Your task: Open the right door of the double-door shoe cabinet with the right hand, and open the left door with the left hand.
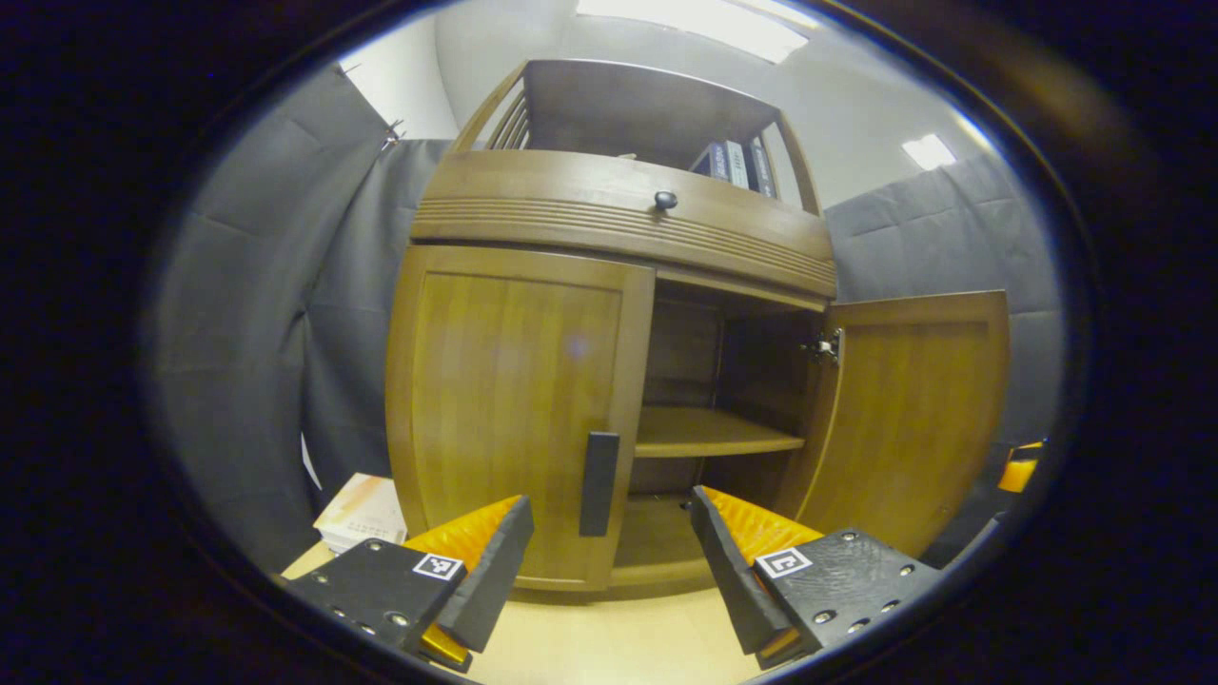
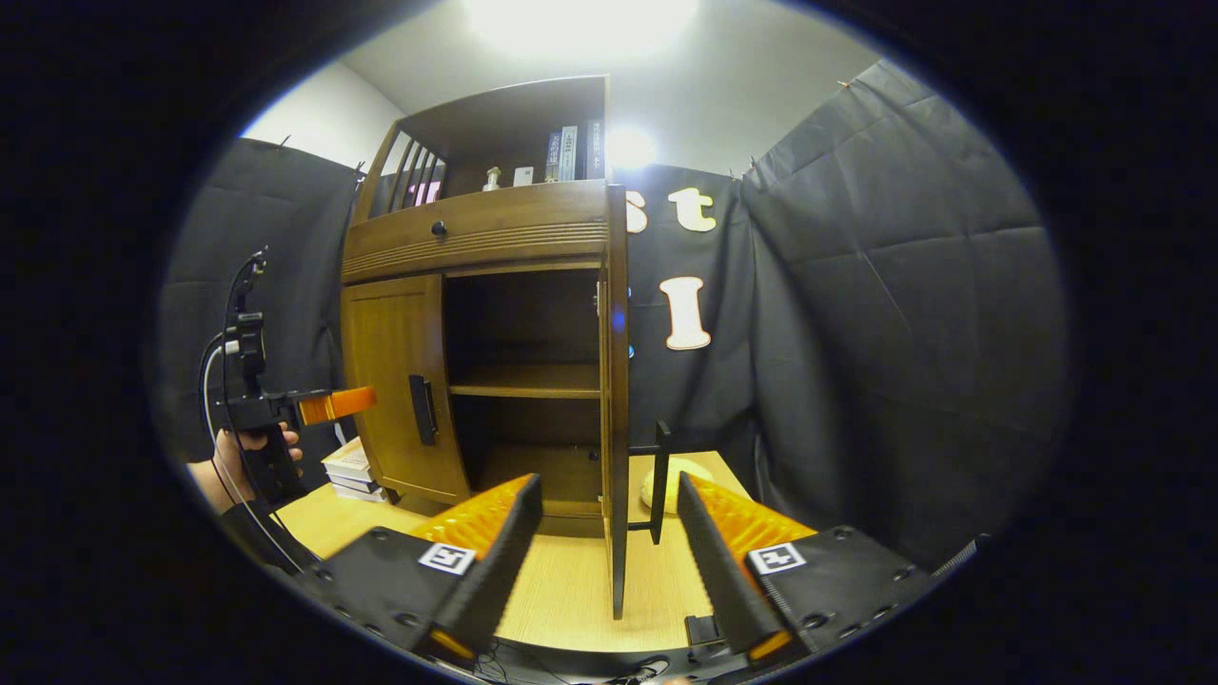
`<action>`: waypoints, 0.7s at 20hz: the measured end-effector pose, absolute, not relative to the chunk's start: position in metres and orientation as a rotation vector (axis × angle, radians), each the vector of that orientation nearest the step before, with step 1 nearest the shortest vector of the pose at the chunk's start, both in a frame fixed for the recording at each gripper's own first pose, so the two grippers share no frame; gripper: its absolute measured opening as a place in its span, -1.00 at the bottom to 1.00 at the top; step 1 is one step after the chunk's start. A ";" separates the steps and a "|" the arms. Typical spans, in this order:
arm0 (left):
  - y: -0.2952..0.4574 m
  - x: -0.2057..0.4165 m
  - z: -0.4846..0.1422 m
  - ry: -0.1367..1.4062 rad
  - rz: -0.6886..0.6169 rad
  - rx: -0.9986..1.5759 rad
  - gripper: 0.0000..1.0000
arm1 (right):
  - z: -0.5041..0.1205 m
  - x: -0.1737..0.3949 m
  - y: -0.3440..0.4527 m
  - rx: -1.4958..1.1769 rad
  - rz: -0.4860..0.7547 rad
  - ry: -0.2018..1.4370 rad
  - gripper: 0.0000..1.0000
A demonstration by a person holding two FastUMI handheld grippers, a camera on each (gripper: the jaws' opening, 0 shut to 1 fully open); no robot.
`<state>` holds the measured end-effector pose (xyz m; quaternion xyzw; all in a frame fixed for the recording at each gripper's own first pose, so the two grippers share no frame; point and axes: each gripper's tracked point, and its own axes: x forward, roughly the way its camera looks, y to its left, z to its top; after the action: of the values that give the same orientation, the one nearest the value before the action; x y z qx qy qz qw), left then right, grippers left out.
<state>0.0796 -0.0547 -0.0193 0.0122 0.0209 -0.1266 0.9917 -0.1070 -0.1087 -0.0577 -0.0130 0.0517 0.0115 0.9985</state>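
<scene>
The wooden shoe cabinet stands on a table. Its left door (image 1: 509, 409) is closed, with a dark vertical handle (image 1: 599, 482) near its inner edge. The right door (image 1: 913, 419) is swung wide open, baring a shelf (image 1: 709, 433). My left gripper (image 1: 609, 518) is open, its fingers either side of the left door's handle and a little short of it. In the right gripper view the right door (image 2: 617, 400) shows edge-on with its handle (image 2: 658, 480). My right gripper (image 2: 609, 504) is open around that door's edge, not touching it. The left gripper (image 2: 338, 404) shows far left, held by a hand (image 2: 238, 457).
A stack of books (image 1: 366, 514) lies on the table left of the cabinet. A drawer with a round knob (image 1: 665, 200) runs above the doors, and more books (image 1: 733, 162) stand on top. A pale round object (image 2: 671, 480) lies behind the open door. Dark cloth walls surround the booth.
</scene>
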 end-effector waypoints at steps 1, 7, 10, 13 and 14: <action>-0.052 0.088 -0.019 0.038 -0.246 0.034 0.93 | -0.059 -0.108 -0.102 -0.018 0.027 0.105 0.93; -0.058 0.130 -0.033 0.052 -0.237 0.051 0.93 | -0.057 -0.105 -0.063 -0.003 0.071 0.108 0.99; -0.068 0.146 -0.043 0.065 -0.238 0.062 0.92 | -0.055 -0.101 -0.046 0.006 0.096 0.103 0.98; -0.074 0.163 -0.052 0.076 -0.230 0.075 0.91 | -0.052 -0.090 -0.034 0.010 0.112 0.098 1.00; -0.074 0.169 -0.052 0.074 -0.221 0.080 0.92 | -0.051 -0.085 -0.029 0.014 0.121 0.098 0.92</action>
<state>0.1691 -0.0738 -0.0525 0.0397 0.0370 -0.1102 0.9924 -0.0848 -0.0292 -0.0505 0.0072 0.0488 0.0603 0.9970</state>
